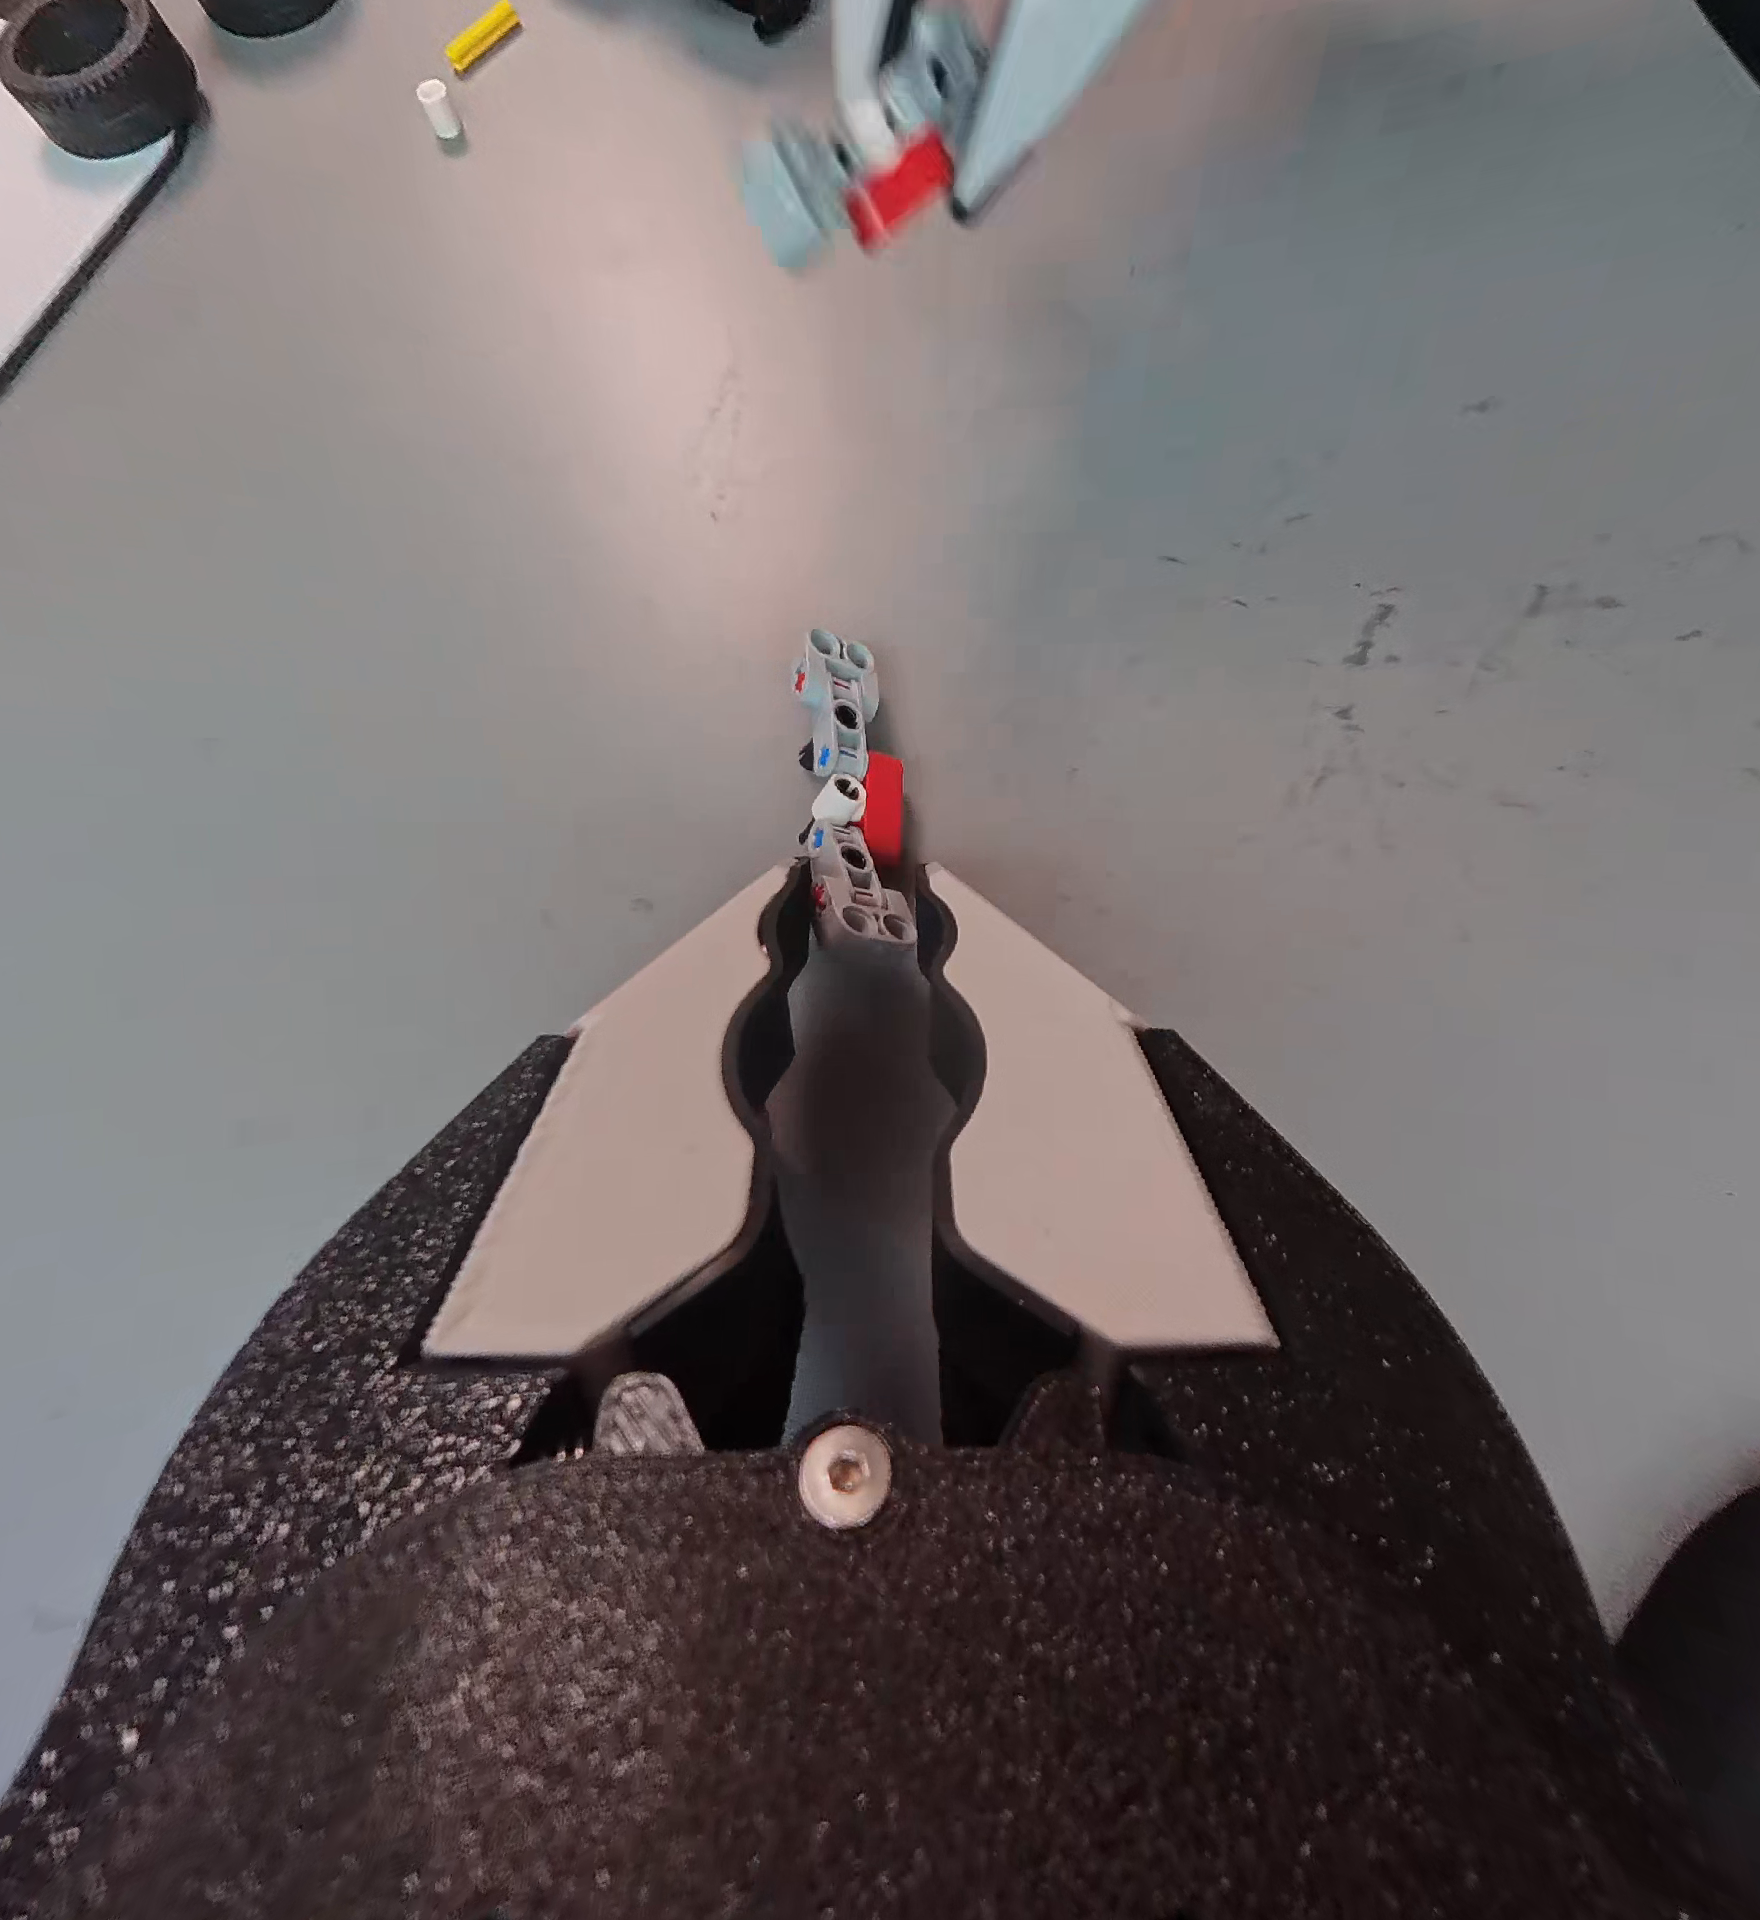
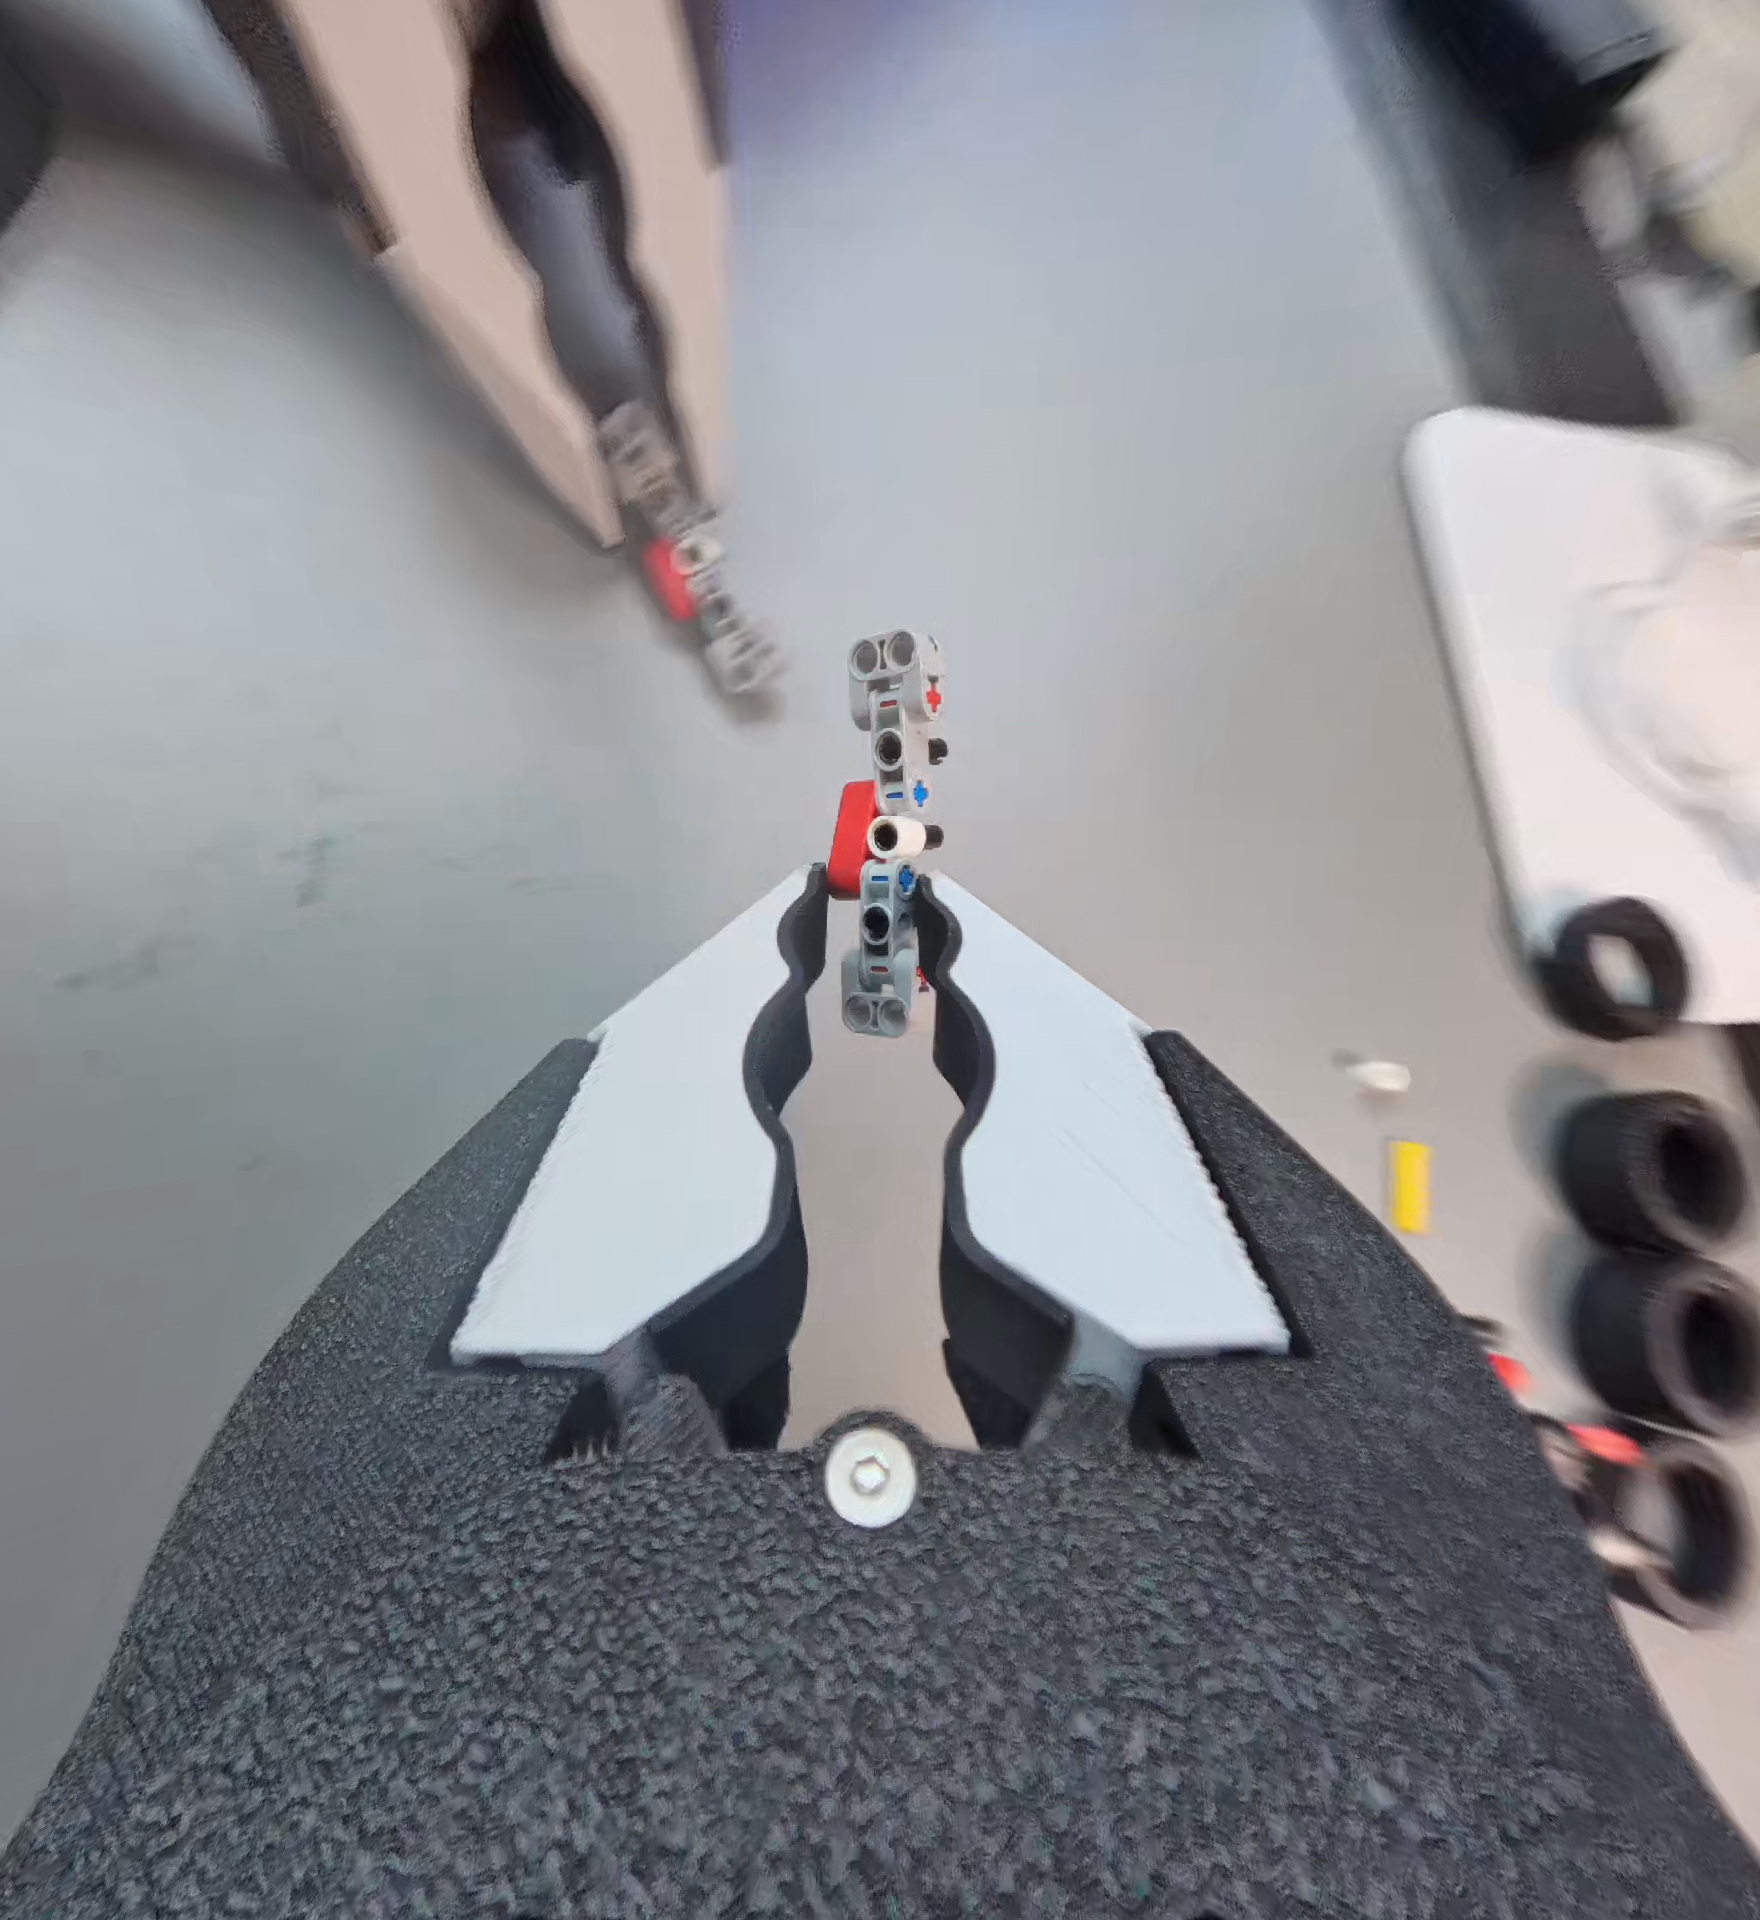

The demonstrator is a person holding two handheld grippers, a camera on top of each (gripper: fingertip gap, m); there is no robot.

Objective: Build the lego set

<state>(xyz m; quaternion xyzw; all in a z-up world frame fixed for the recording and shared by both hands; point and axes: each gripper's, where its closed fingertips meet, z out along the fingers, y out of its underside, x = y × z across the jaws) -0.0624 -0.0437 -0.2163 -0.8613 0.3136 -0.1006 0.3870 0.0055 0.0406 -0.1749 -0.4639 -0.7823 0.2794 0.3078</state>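
The left tool (image 1: 860, 894) is pinching the near end of a small lego assembly (image 1: 848, 774): grey holed connectors in a row, a red piece on one side and a white bush at the middle, held out ahead of the tips above the worktop (image 1: 440, 623). The right tool (image 2: 871, 914) is likewise closed on a matching assembly (image 2: 891, 821), gripped about its lower half, the same grey, red and white parts showing, with blue and red pin ends. Each wrist view also catches the other tool farther off, blurred, carrying its own piece.

So two like sub-assemblies appear built, one in each tool, held well apart over bare worktop. I judge the build to be part-way: these small units are done, but they are not joined to each other or to anything larger.

Much looks left. Loose on the worktop lie a yellow piece (image 1: 482, 36) and a white bush (image 1: 438, 108), near a black tyre (image 1: 91, 78). In the right view four tyres (image 2: 1665, 1340) line the right edge, unfitted, beside a white board (image 2: 1541, 644) with a clear bag on it; red and black parts show blurred by the lowest tyre. No wheels or chassis are mounted yet as far as can be seen.
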